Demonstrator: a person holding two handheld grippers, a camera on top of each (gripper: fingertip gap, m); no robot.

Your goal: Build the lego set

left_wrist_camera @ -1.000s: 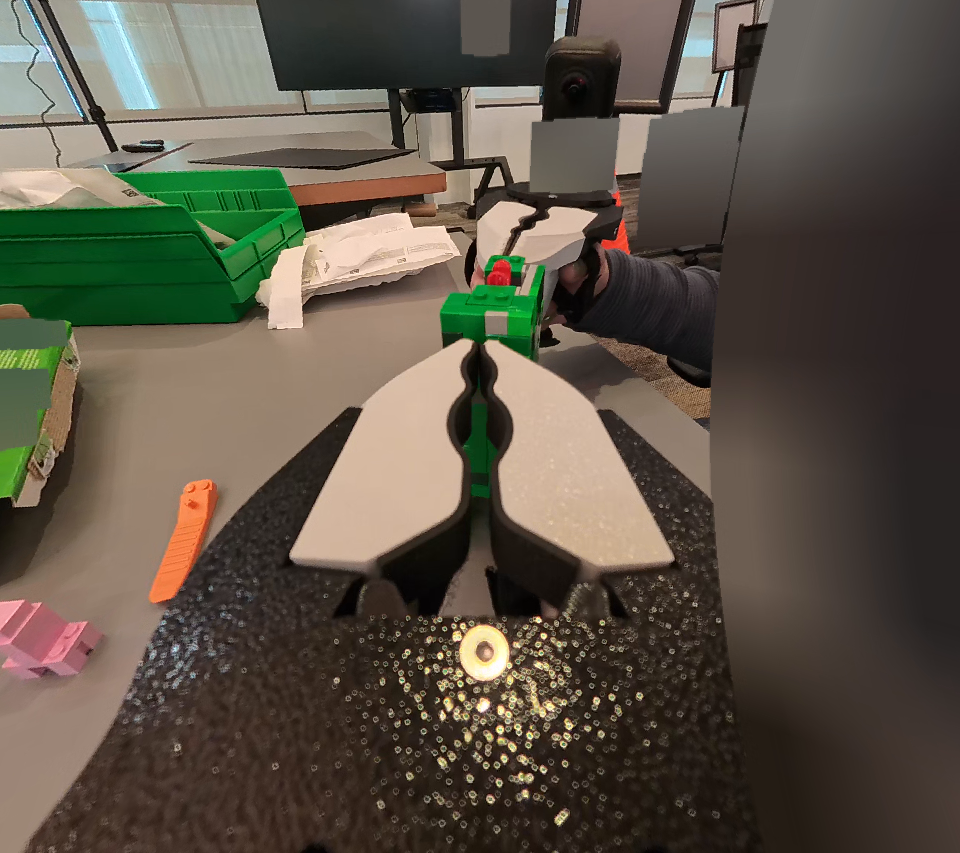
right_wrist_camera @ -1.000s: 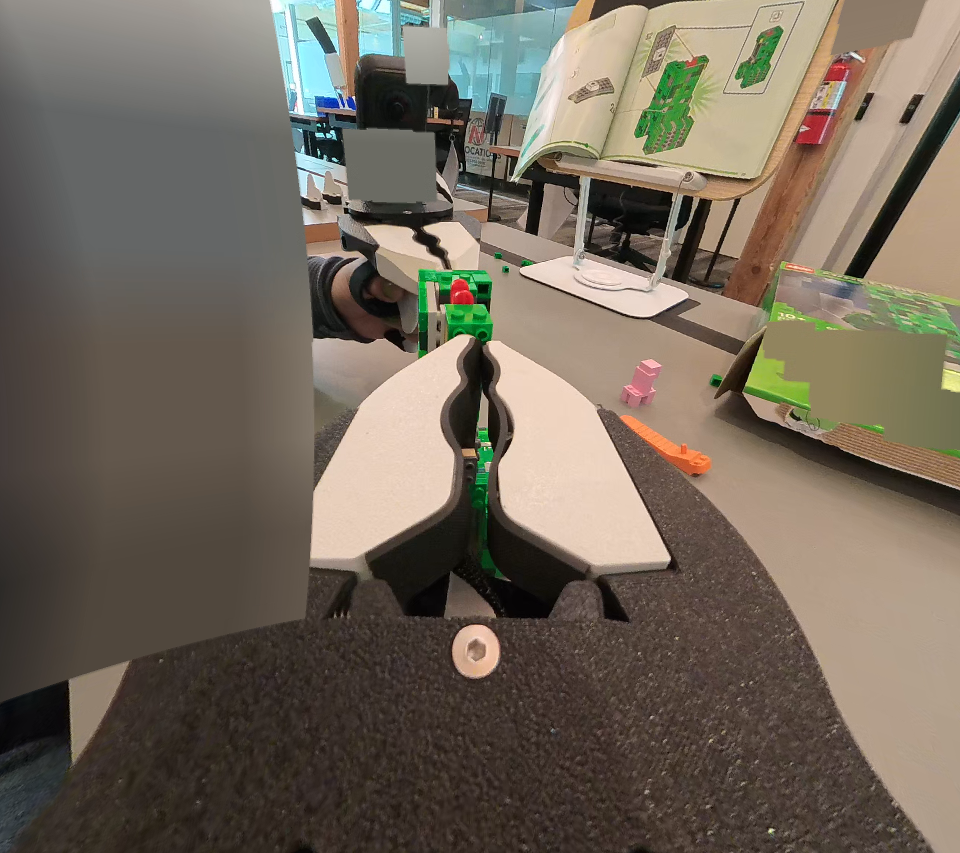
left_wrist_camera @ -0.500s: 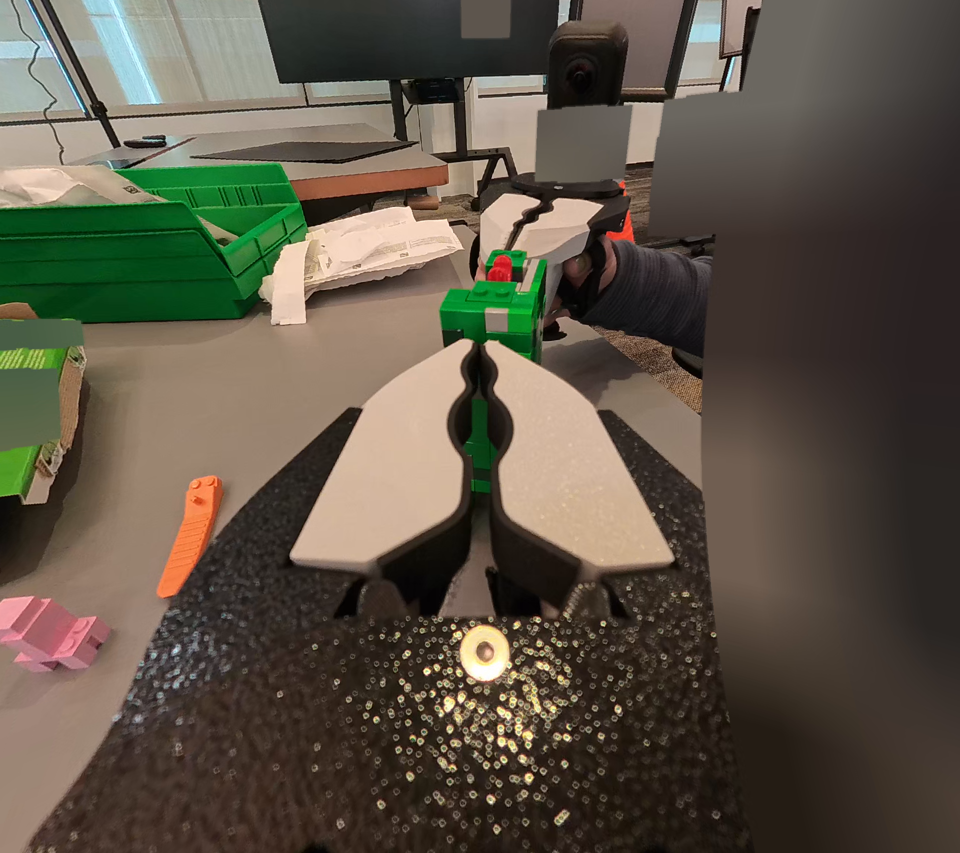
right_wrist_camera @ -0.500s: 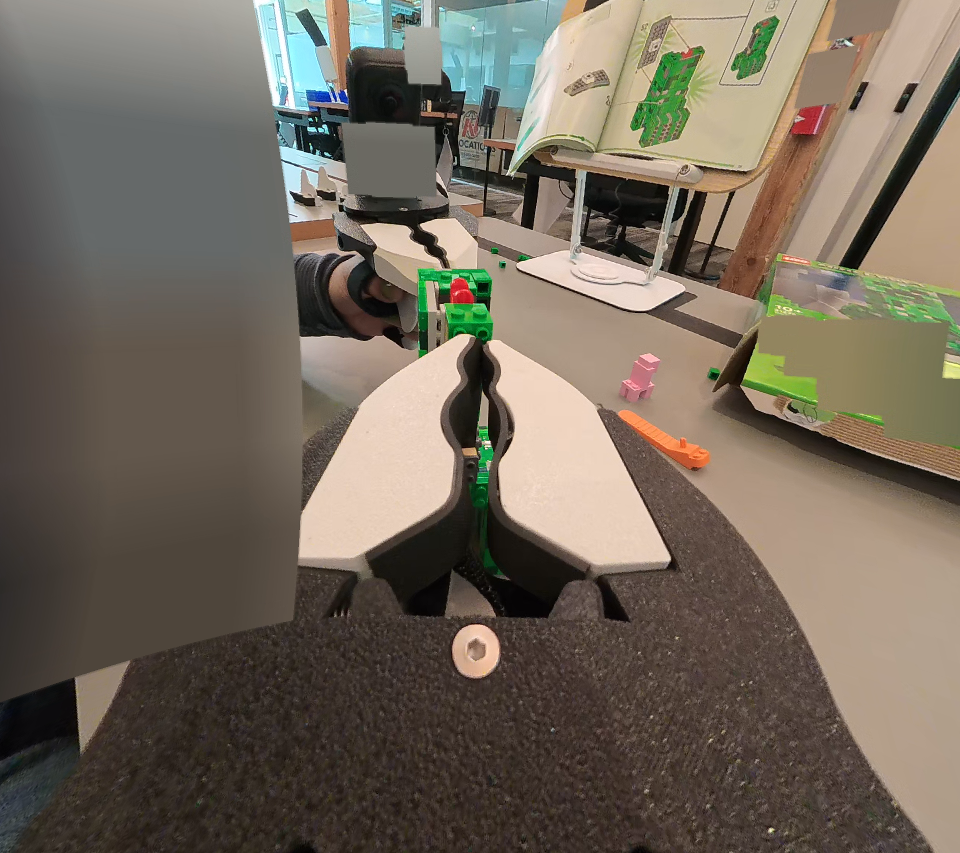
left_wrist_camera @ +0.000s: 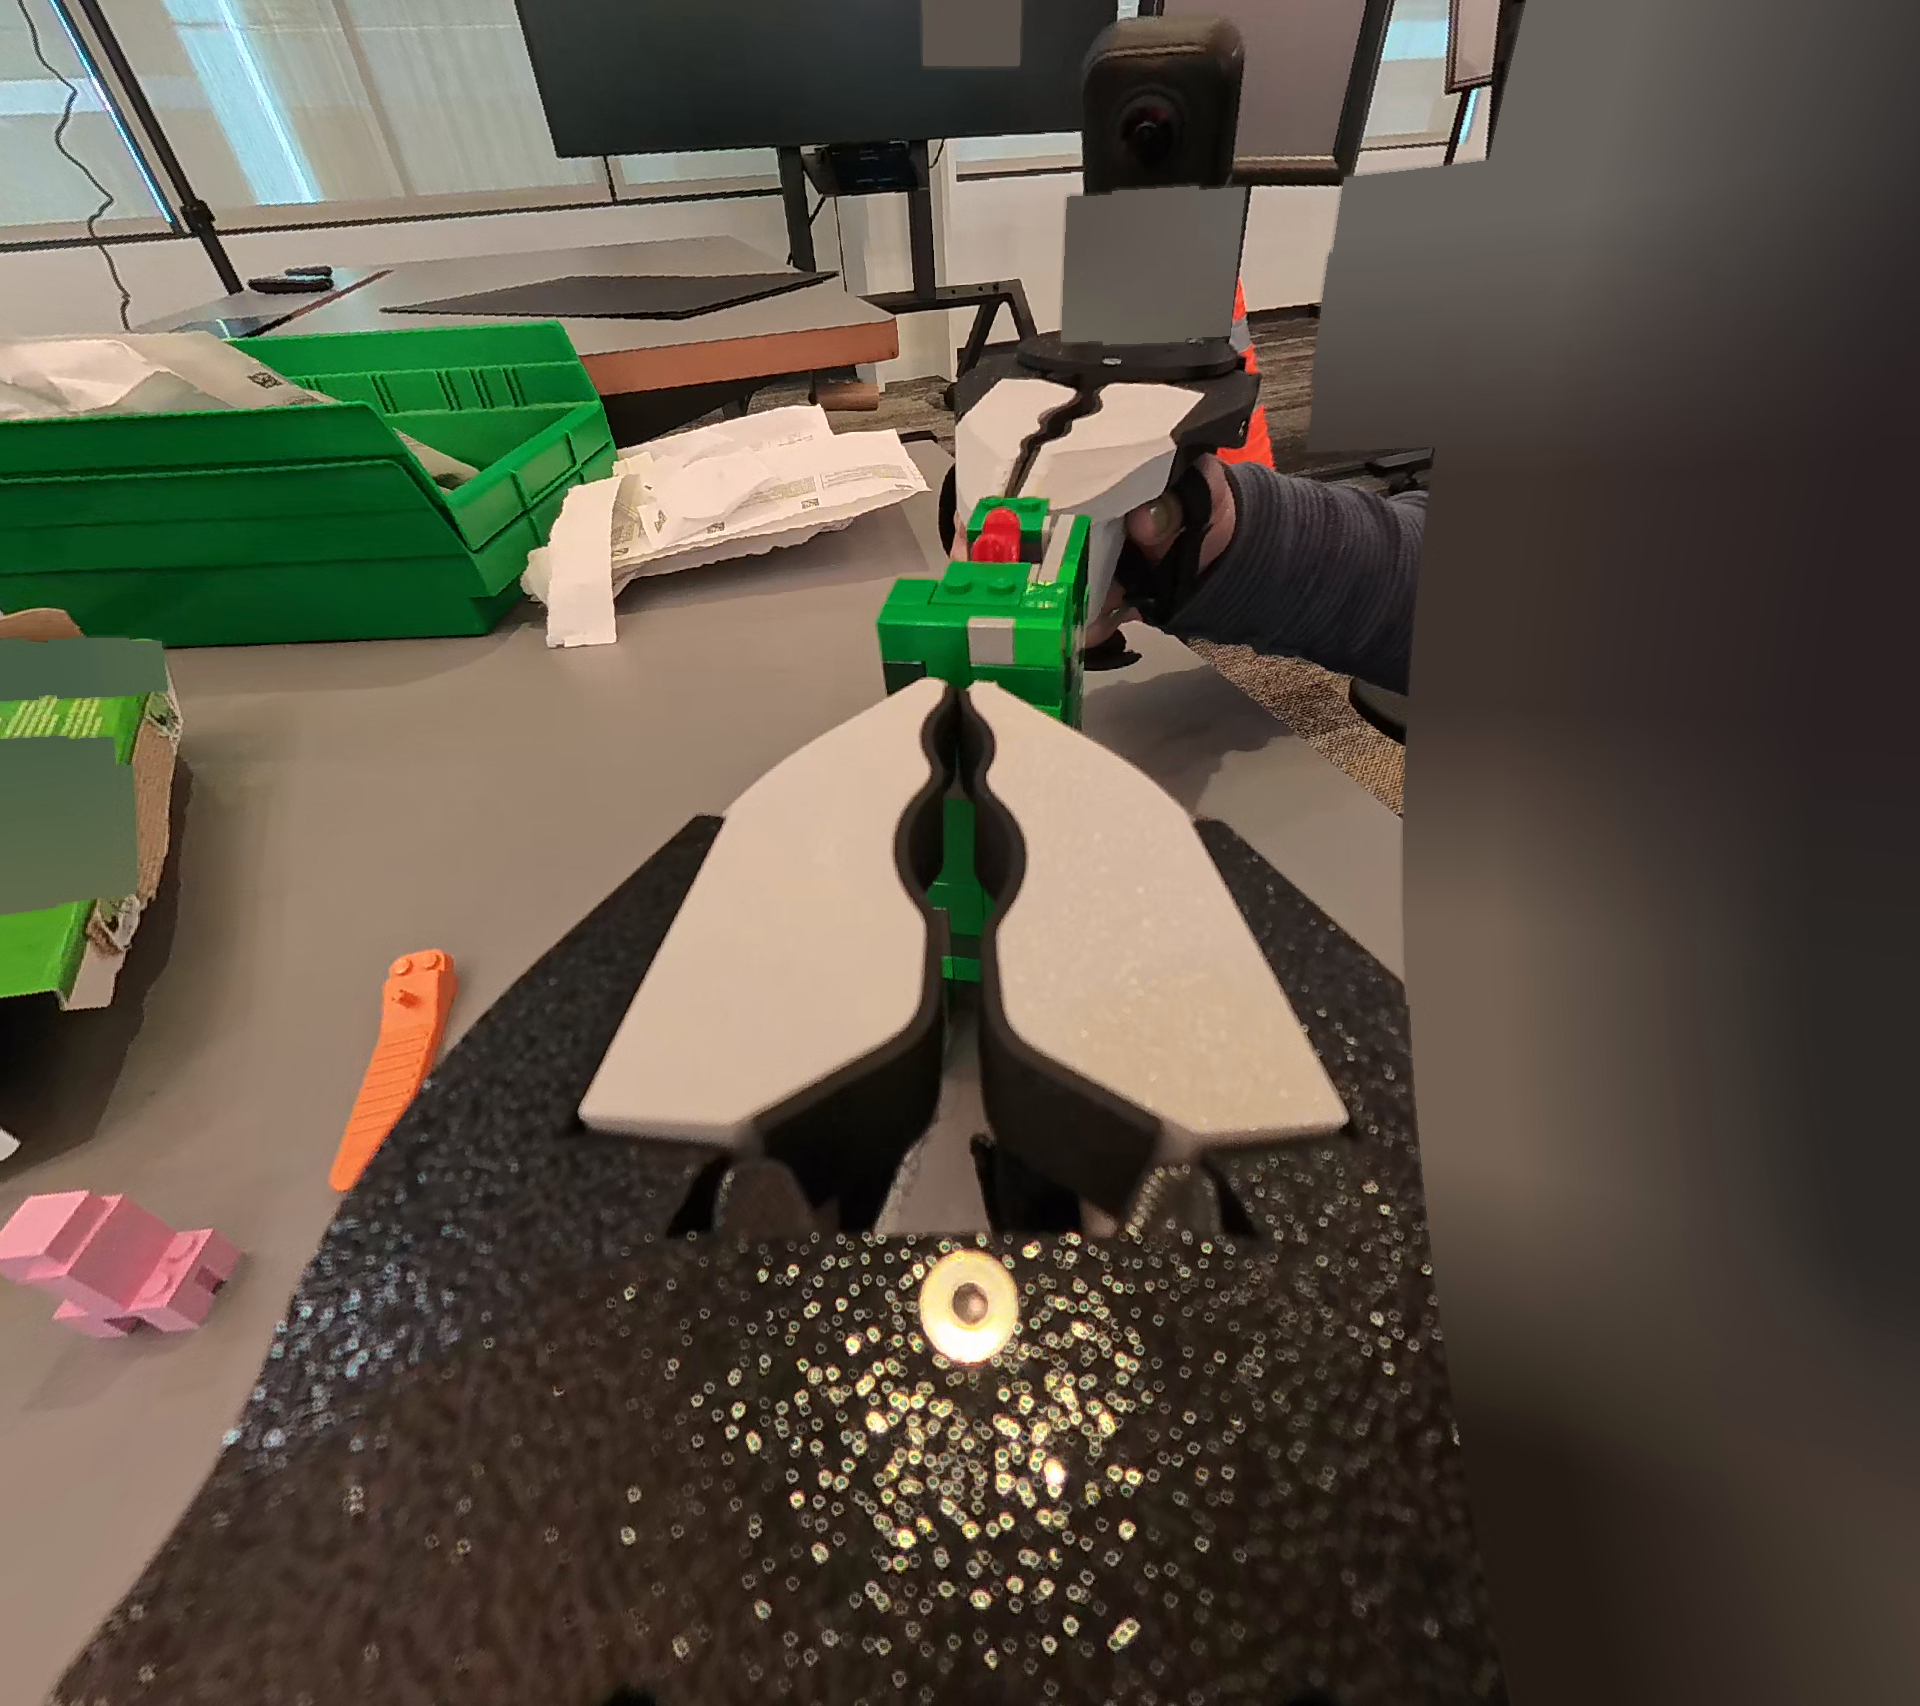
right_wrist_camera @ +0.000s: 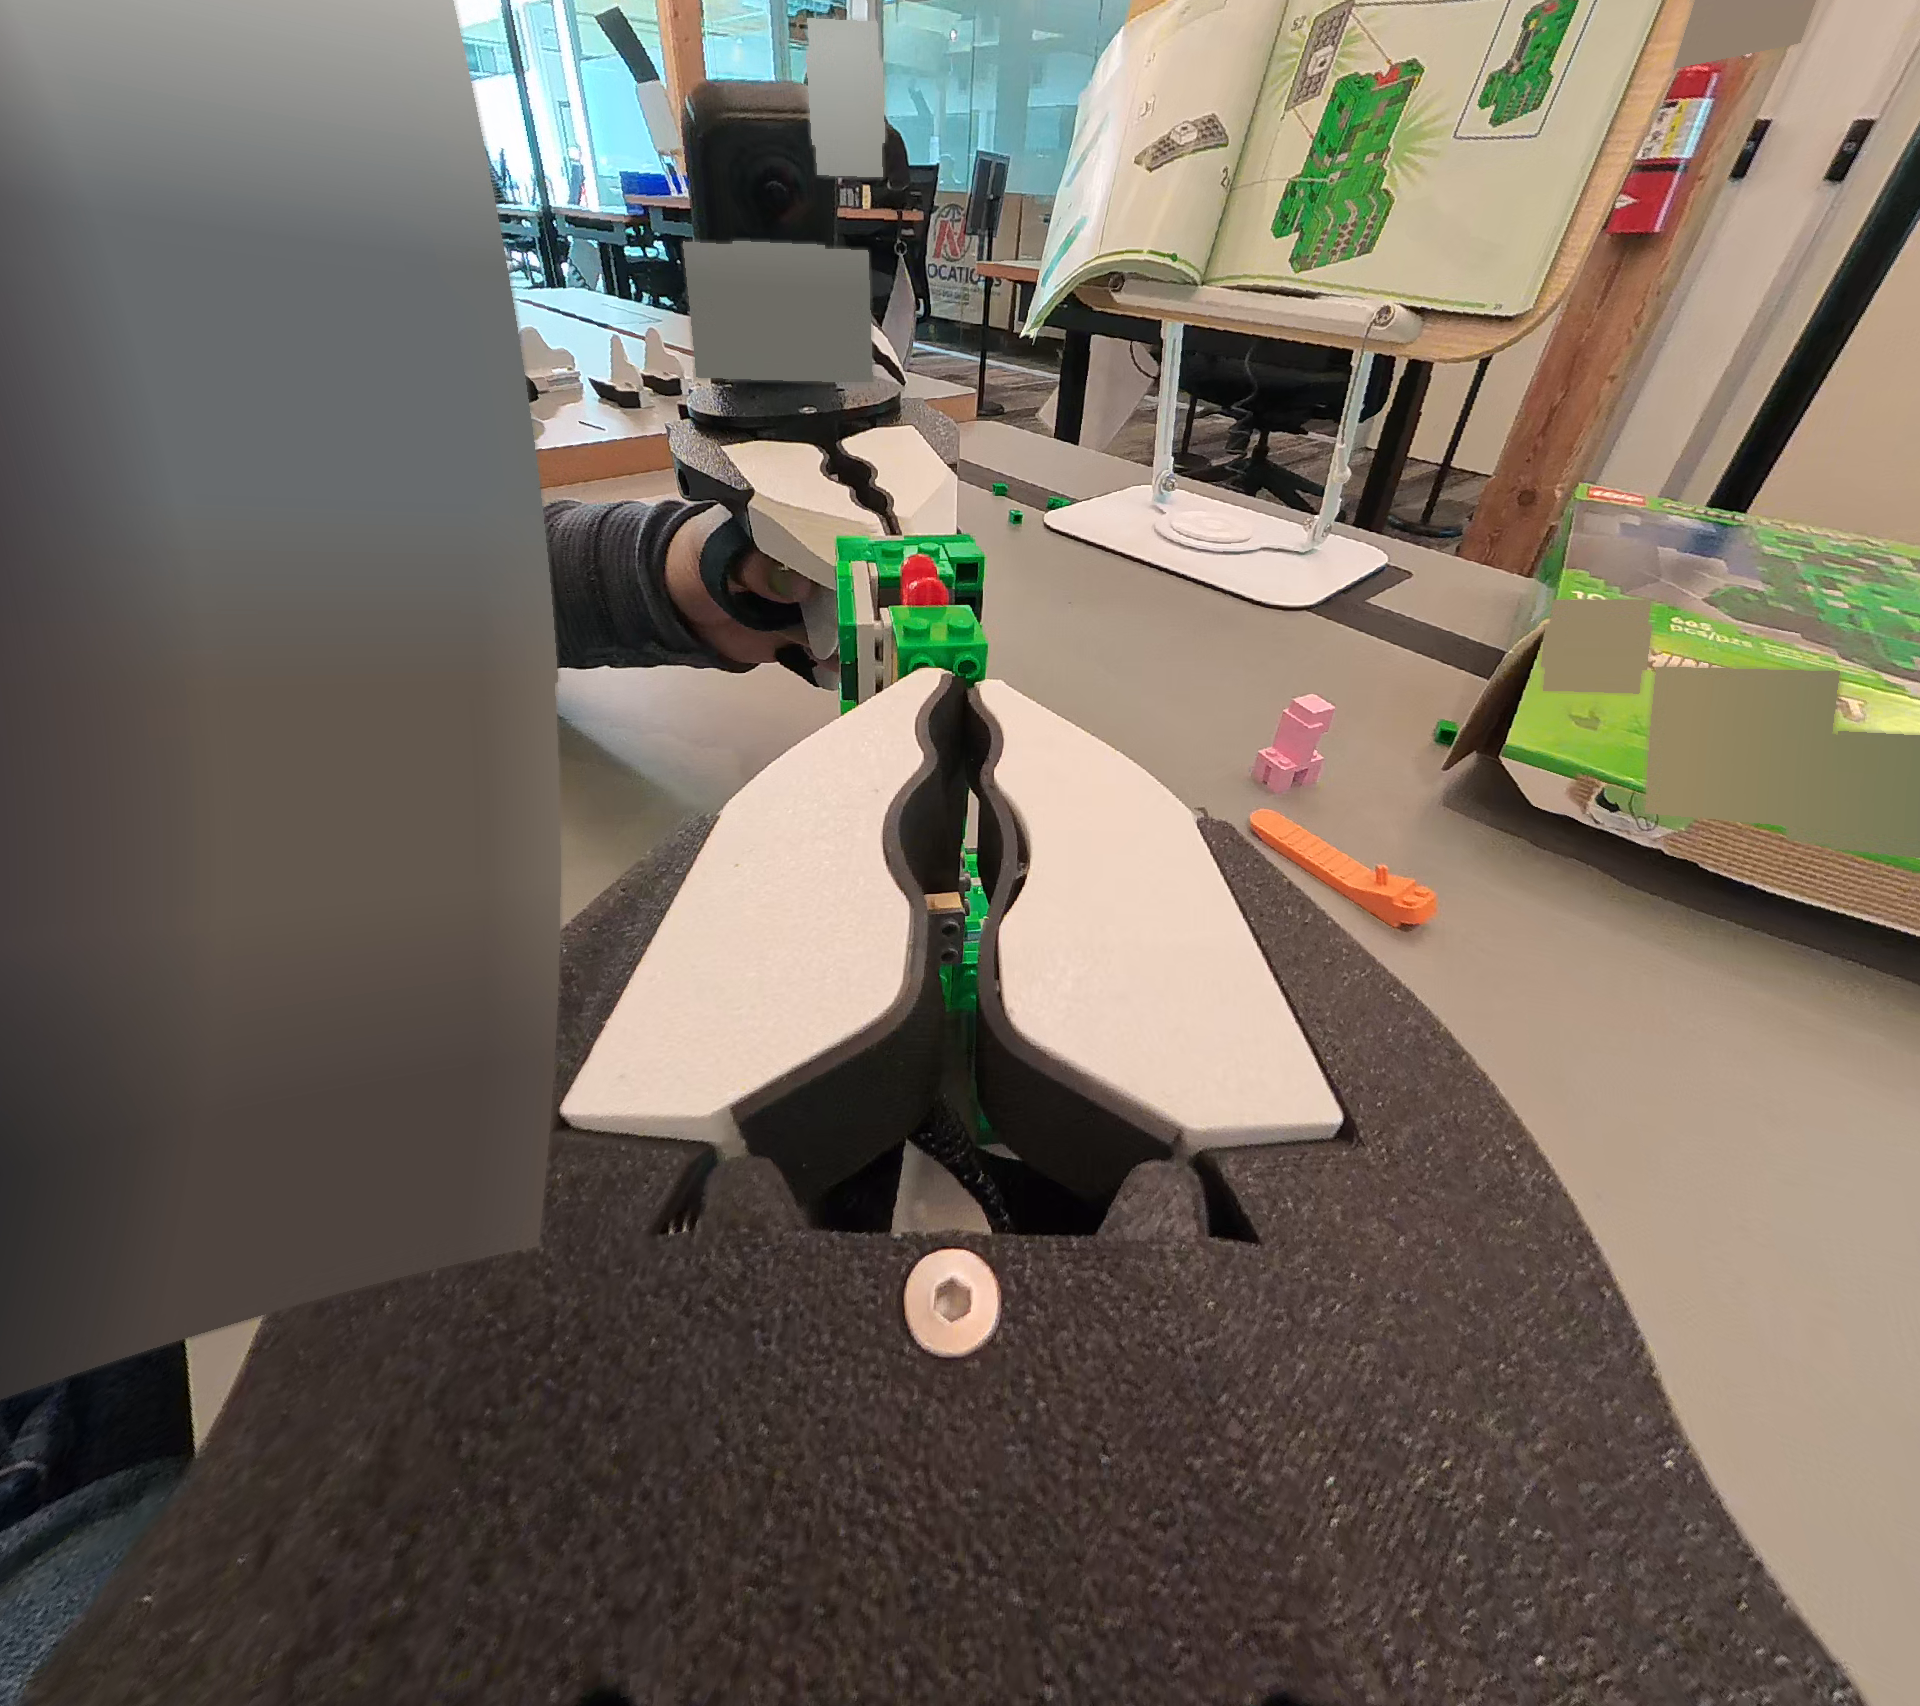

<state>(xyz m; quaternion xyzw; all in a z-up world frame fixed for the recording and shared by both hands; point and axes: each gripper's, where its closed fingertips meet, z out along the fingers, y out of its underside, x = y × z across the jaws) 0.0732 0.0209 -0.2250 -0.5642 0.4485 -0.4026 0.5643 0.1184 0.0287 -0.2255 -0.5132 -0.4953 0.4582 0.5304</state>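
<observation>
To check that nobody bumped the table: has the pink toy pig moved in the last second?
No. The pink toy pig keeps its place just behind the orange tool.

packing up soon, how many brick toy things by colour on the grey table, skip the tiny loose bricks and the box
green brick build: 1
pink brick pig: 1
orange brick separator: 1
total: 3

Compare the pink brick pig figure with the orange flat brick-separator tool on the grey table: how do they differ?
The pink brick pig figure is blocky and stands upright on its legs; the orange flat brick-separator tool is long, thin and lies flat. The pig is built from several bricks; the tool looks like a single ridged piece. Both rest loose on the grey table, near each other, untouched.
</observation>
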